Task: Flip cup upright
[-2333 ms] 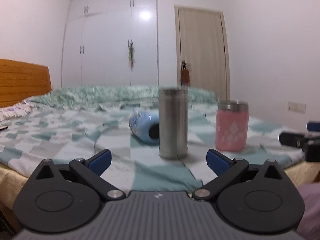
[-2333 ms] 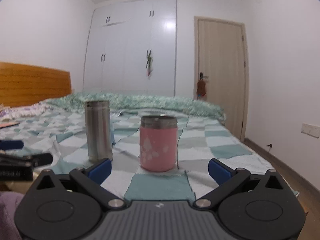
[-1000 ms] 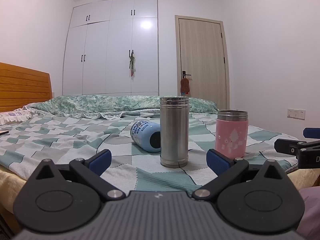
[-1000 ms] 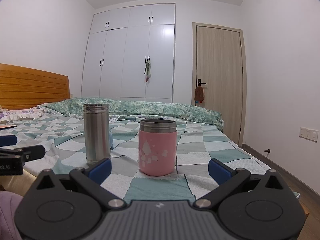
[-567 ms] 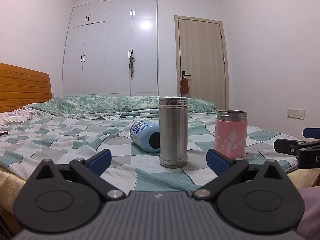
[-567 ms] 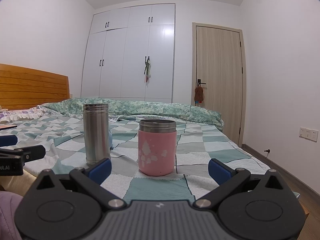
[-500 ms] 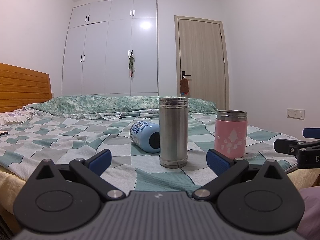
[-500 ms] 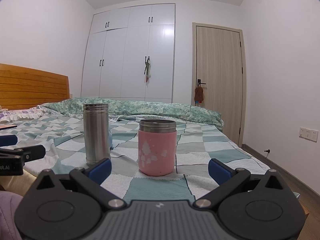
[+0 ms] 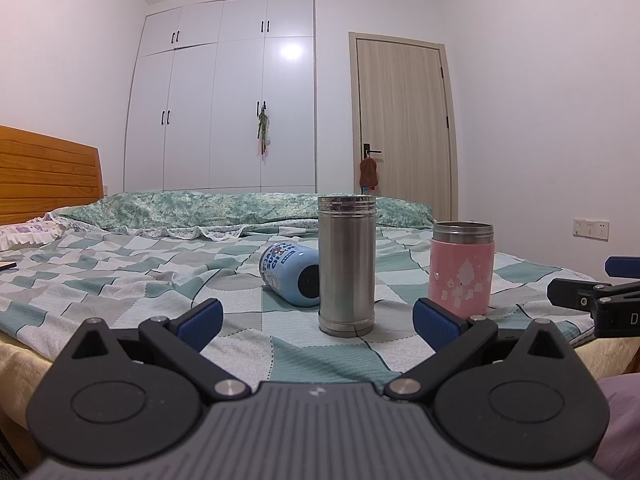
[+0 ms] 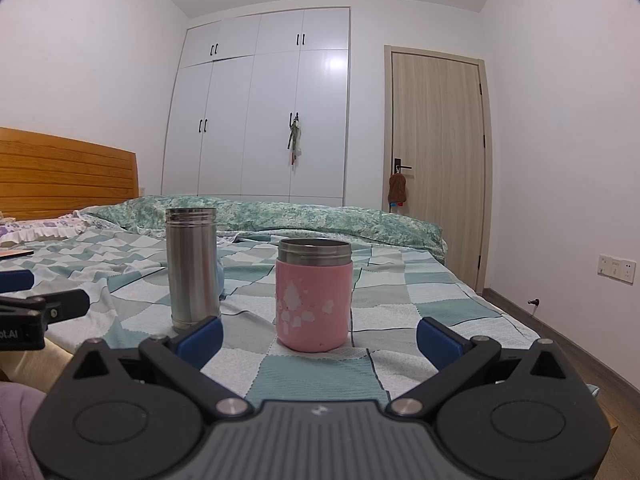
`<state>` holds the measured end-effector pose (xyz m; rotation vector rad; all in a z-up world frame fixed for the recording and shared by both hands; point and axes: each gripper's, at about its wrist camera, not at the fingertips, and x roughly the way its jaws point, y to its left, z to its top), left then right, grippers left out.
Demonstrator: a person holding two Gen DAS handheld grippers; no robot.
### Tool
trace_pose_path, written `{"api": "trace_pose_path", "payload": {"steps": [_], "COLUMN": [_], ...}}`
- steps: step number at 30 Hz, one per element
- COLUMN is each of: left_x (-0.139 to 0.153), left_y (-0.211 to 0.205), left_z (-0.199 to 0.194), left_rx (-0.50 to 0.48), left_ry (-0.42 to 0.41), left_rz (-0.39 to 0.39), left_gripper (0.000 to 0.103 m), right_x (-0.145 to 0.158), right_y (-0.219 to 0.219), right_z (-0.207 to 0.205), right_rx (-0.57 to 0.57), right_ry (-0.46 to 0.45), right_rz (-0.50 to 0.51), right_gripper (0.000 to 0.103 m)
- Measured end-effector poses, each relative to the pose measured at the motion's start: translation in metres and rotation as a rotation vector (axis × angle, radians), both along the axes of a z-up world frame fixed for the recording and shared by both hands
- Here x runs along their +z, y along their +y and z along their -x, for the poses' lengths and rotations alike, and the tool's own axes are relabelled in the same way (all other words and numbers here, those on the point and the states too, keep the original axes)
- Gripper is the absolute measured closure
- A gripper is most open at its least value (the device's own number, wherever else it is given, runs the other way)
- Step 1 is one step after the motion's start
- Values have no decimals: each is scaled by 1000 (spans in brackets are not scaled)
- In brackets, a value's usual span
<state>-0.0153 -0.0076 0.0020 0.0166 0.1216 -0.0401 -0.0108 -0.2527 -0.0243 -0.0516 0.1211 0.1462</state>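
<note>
- The left tool point(image 9: 316, 315) is spread wide, its blue-padded fingers point(image 9: 200, 318) grasping nothing, low at the near edge of the bed point(image 9: 120, 280).
- The right tool point(image 10: 319, 335) is equally spread and empty, flanking the pink cup point(image 10: 314, 300) without touching it.
- The left wrist view shows the blue cup point(image 9: 290, 274) lying on its side on the checked quilt, just behind and left of the upright steel cylinder point(image 9: 346, 264), its dark round end facing the camera.
- From the right wrist view, that cylinder point(image 10: 193, 266) hides all but a sliver of the blue cup.
- The steel cylinder is brushed metal; the pink cup is squat with a metal rim.
</note>
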Motion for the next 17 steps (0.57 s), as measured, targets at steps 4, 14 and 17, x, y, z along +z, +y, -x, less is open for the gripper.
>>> {"api": "trace_pose_path", "payload": {"steps": [4, 14, 17], "left_x": [0, 0, 0], "left_y": [0, 0, 0], "left_z": [0, 0, 0], "left_rx": [0, -5, -6], "left_ry": [0, -2, -3], "left_rz": [0, -1, -1], "left_gripper": [0, 0, 0], "right_x": [0, 0, 0], "right_y": [0, 0, 0], "right_z": [0, 0, 0], "right_rx": [0, 0, 0], "right_ry": [0, 0, -1], "right_rz": [0, 1, 0], "right_gripper": [0, 0, 0]}}
